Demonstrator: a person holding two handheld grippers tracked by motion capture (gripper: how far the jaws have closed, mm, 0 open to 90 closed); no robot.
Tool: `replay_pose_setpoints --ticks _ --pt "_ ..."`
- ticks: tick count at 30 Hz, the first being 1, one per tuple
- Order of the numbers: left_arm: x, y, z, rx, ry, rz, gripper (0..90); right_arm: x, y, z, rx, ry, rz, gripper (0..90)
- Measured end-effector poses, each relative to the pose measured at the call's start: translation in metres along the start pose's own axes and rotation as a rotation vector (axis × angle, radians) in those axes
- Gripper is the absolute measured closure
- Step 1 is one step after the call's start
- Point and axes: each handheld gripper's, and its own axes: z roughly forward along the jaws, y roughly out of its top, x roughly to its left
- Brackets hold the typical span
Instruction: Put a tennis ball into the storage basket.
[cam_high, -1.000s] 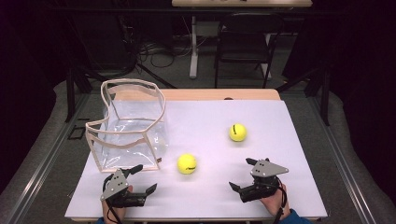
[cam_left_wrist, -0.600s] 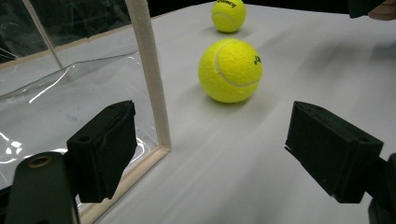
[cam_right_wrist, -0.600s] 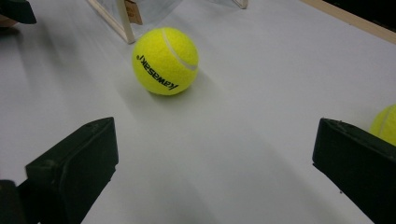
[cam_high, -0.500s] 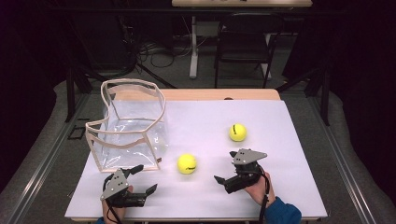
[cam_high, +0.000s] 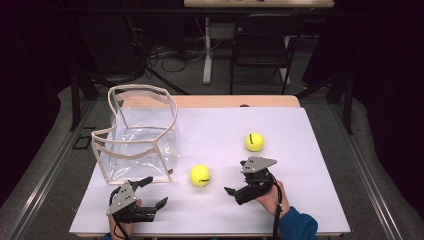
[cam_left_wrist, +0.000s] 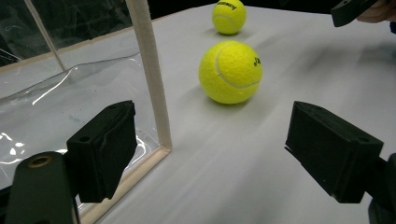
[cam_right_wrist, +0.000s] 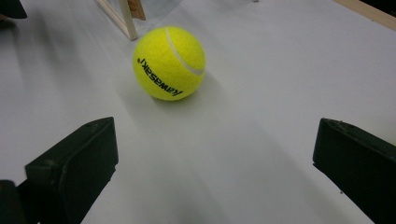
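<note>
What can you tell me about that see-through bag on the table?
The bag is clear, shiny plastic with wrinkles, edged all round in pale cream strips that form its frame. It stands upright and open at the top on the white table, at the far left part of it. Nothing shows inside. Its near corner edge rises just ahead of the left gripper, whose jaws stand open without touching it. The nearer tennis ball lies apart, to its right.

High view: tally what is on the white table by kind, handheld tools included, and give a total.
Yellow-green felt tennis balls: 2, one near the table's middle, one farther back right
Clear plastic bag with cream fabric trim: 1
Black two-jaw handheld tools: 2, left tool, right tool
Total: 5
</note>
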Motion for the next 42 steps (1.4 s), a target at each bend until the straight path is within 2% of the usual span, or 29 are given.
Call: replay_pose_setpoints --ticks 27,42 --pt "-0.001 0.000 -0.001 0.002 -0.008 0.006 15.8 0.004 0.021 0.024 0.032 0.065 -0.024 0.0" --pt "-0.001 0.000 -0.002 -0.004 0.014 0.004 15.8 0.008 0.030 0.040 0.048 0.092 -0.029 0.0"
